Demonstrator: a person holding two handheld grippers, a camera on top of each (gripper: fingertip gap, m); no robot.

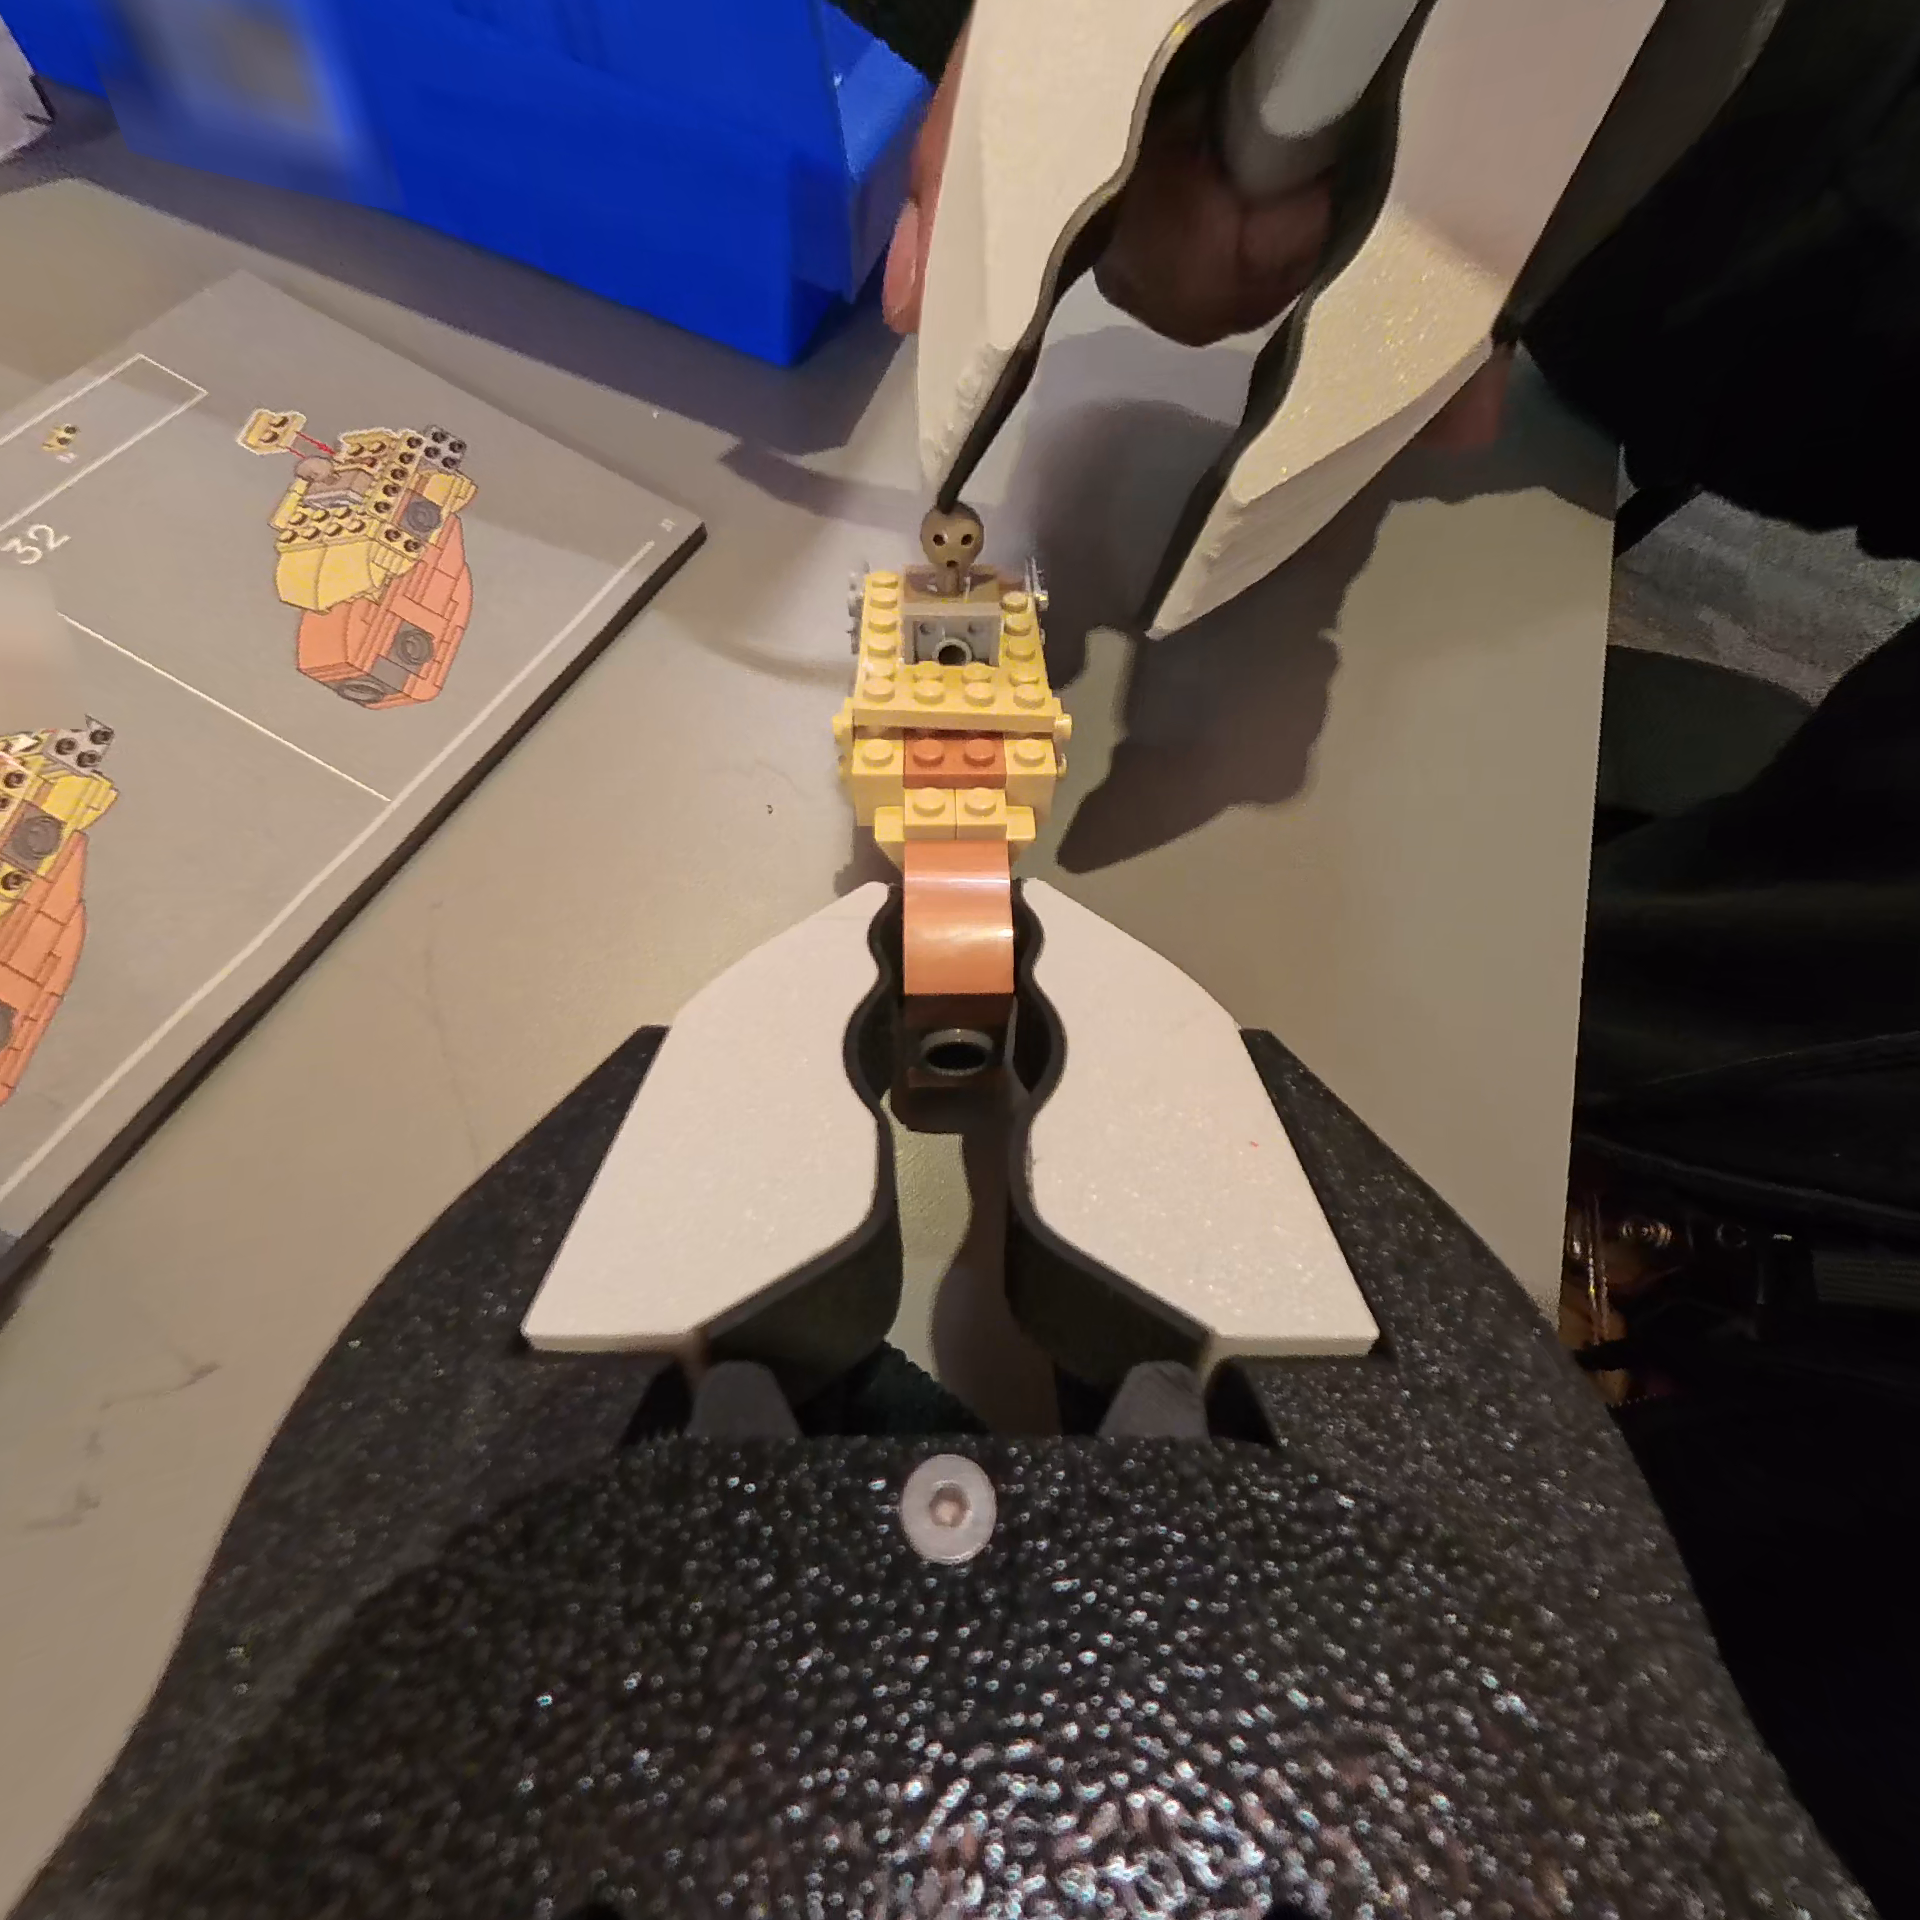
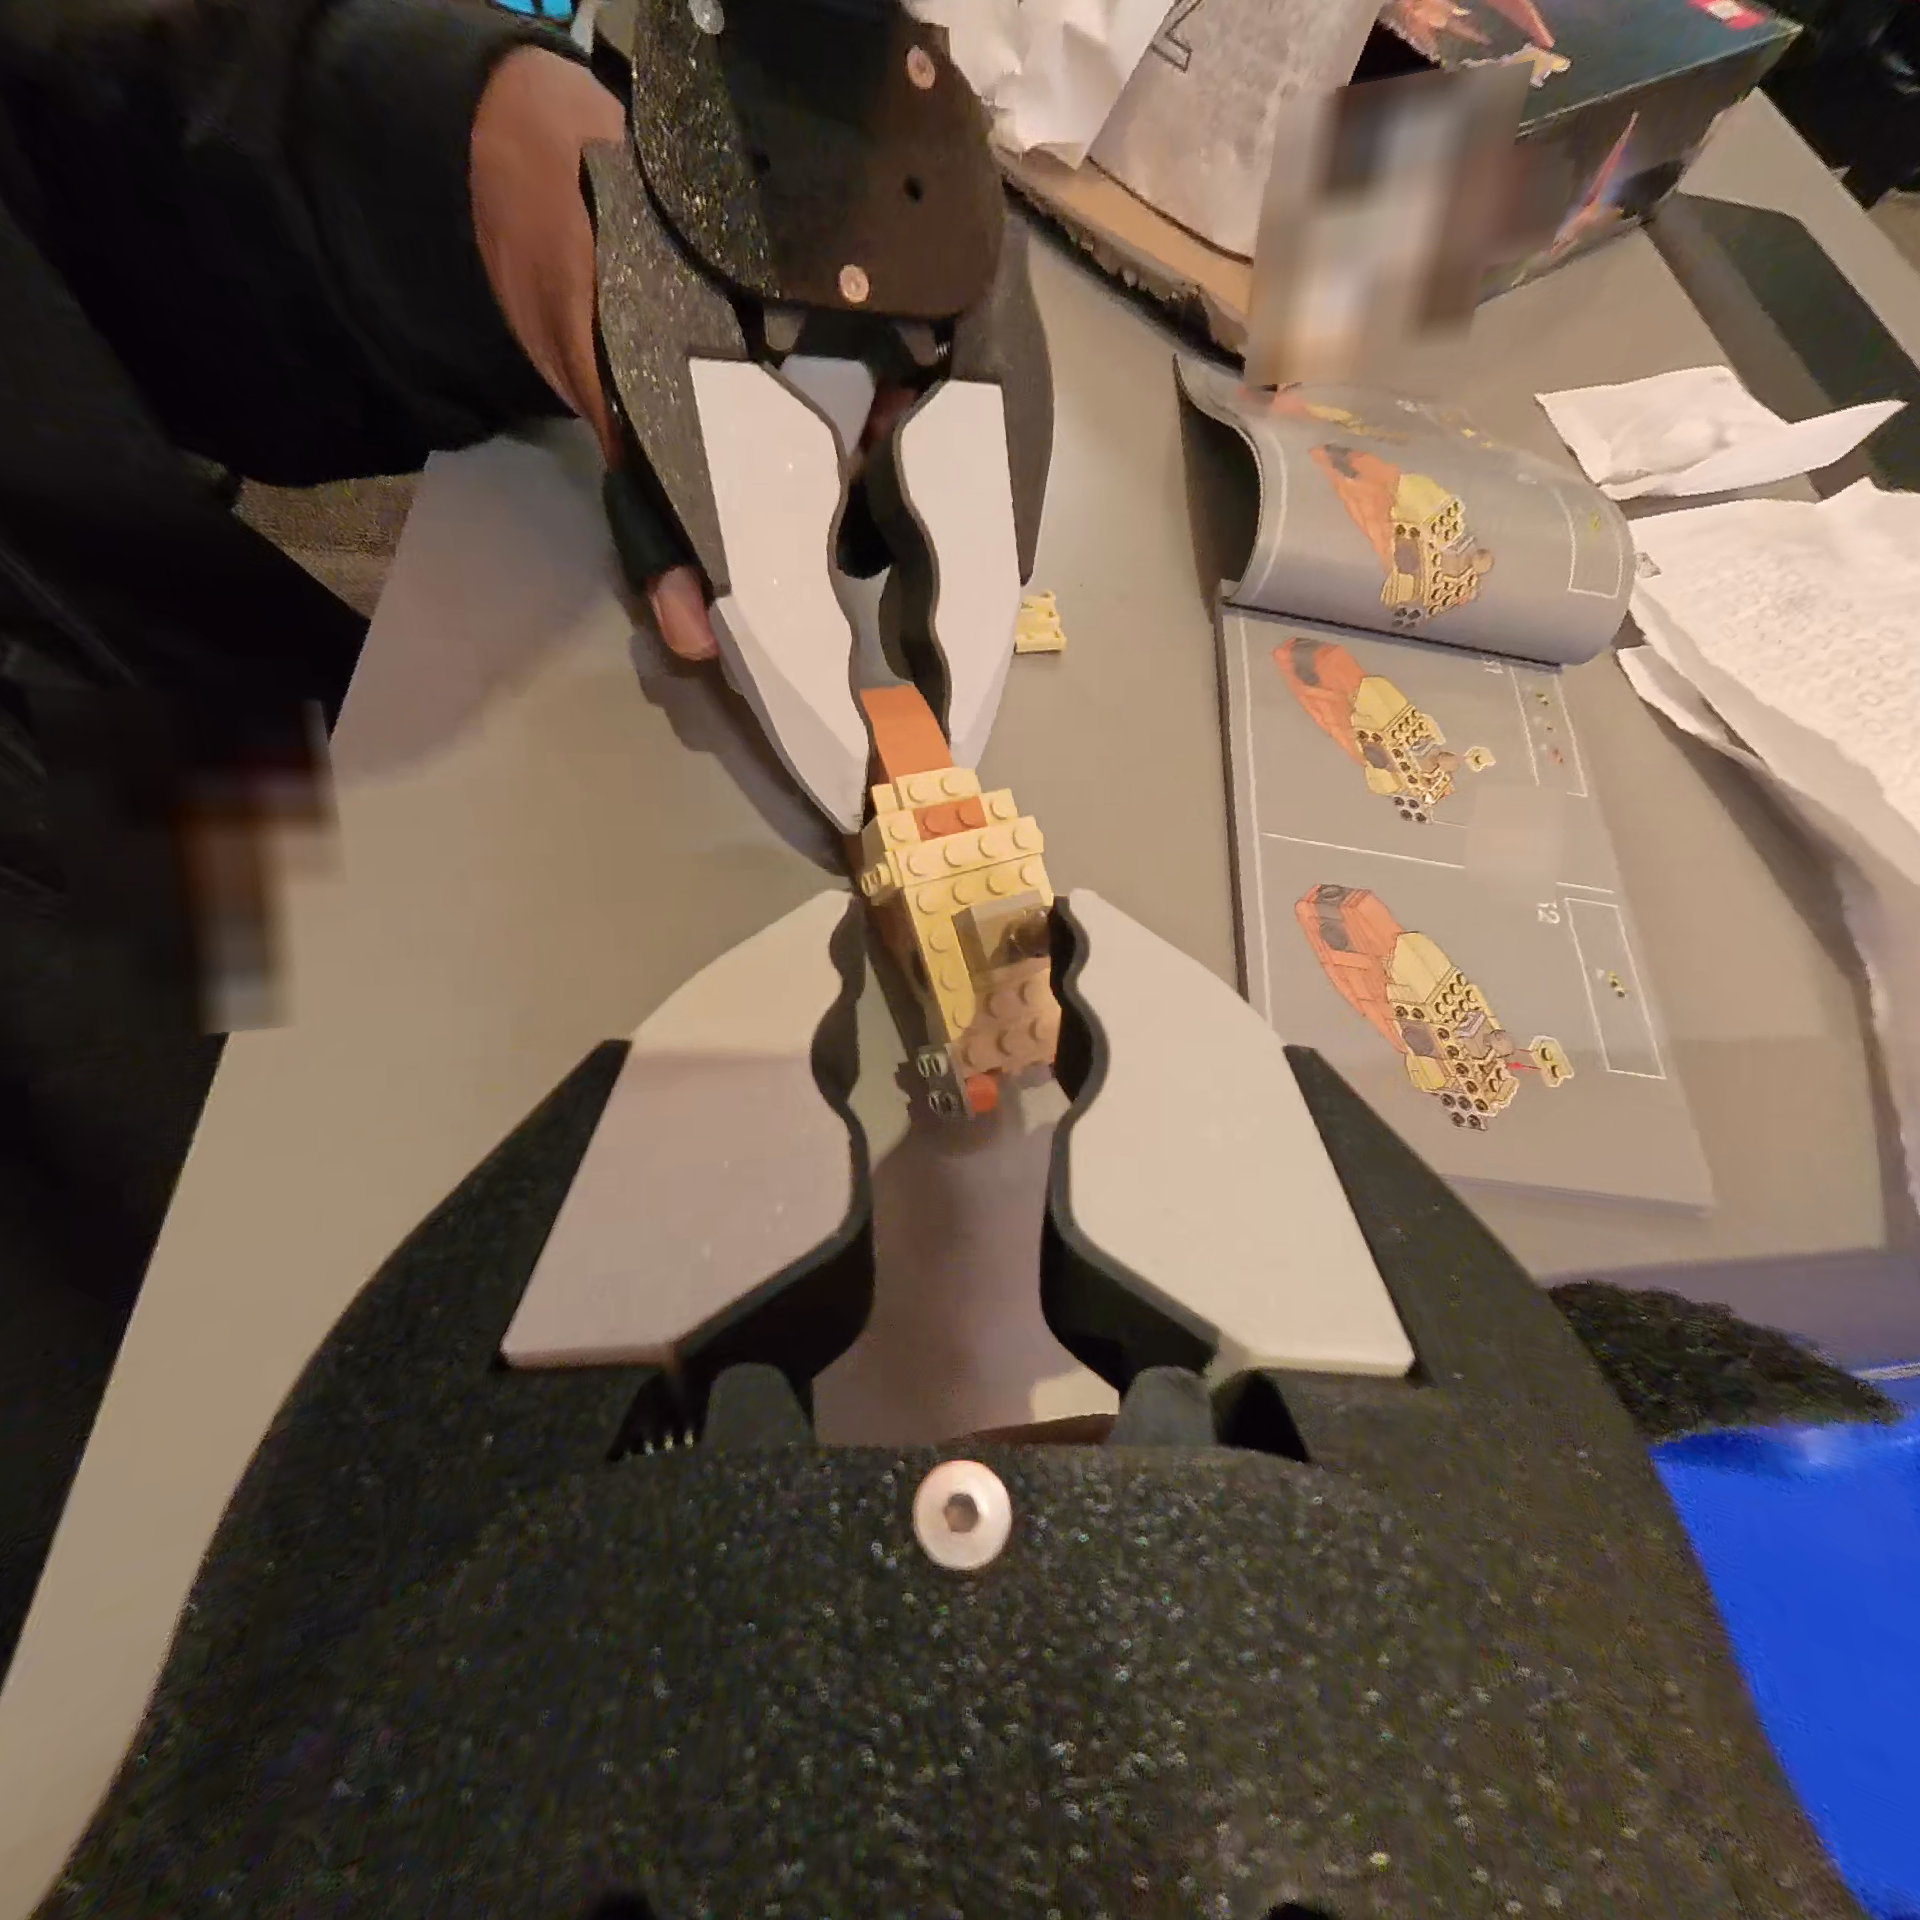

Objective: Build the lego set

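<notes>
A partly built lego model (image 1: 951,707) of tan and orange bricks is held over the grey table. My left gripper (image 1: 956,894) is shut on its orange and dark brown end (image 1: 956,935). My right gripper (image 1: 1049,566) comes in from the far side with its jaws open. One fingertip (image 1: 961,488) touches a small dark tan round piece (image 1: 949,537) standing on the model's far end. In the right wrist view my right gripper (image 2: 956,904) straddles the model (image 2: 966,904), and the left gripper (image 2: 904,769) grips the orange end.
An open instruction booklet (image 1: 312,675) lies left of the model; it also shows in the right wrist view (image 2: 1434,831). A loose tan plate (image 2: 1039,623) lies on the table. A blue bin (image 1: 582,156), a set box (image 2: 1621,104) and white paper bags (image 2: 1787,644) stand around. My right fingertips sit around 6 centimetres from my left ones.
</notes>
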